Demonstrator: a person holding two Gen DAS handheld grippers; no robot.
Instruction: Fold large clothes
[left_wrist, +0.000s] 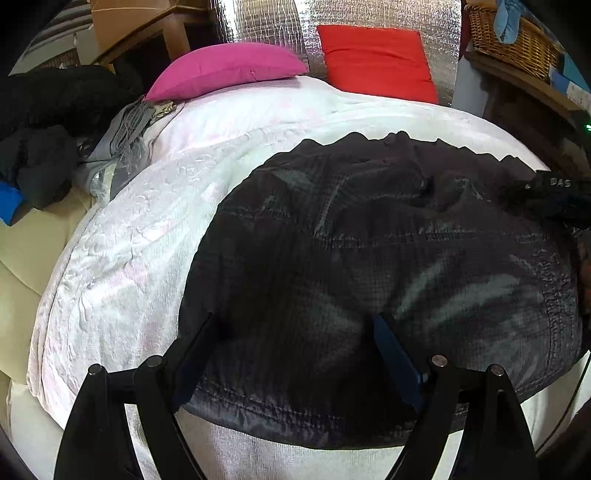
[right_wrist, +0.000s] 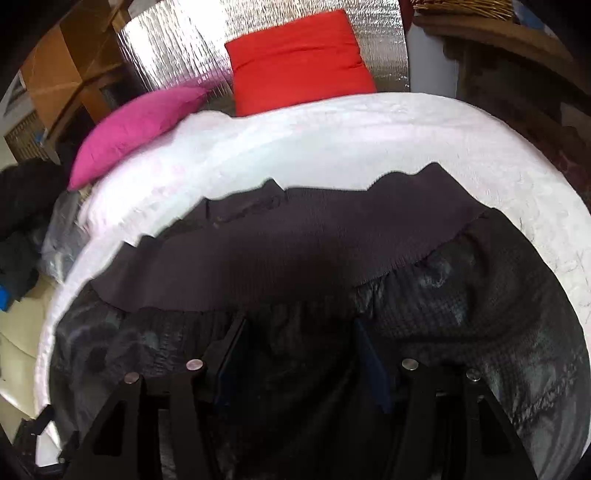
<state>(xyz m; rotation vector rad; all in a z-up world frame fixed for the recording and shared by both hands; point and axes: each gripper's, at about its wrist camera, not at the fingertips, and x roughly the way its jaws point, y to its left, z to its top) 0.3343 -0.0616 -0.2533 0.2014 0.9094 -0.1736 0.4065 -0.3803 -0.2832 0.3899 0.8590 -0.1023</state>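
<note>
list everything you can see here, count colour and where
dark quilted jacket: 1, black-grey, spread on the blanket, ribbed hem at the far edge
white textured blanket: 1, white, covering the bed
pink cushion: 1, magenta, far end of bed
red cushion: 1, red, upright against the silver foil panel
pile of dark clothes: several, black, grey and blue, left of bed
wicker basket: 1, tan, shelf upper right
cardboard box: 1, brown, upper left
left gripper: 1, black, open over the jacket
right gripper: 1, black, open over the jacket
</note>
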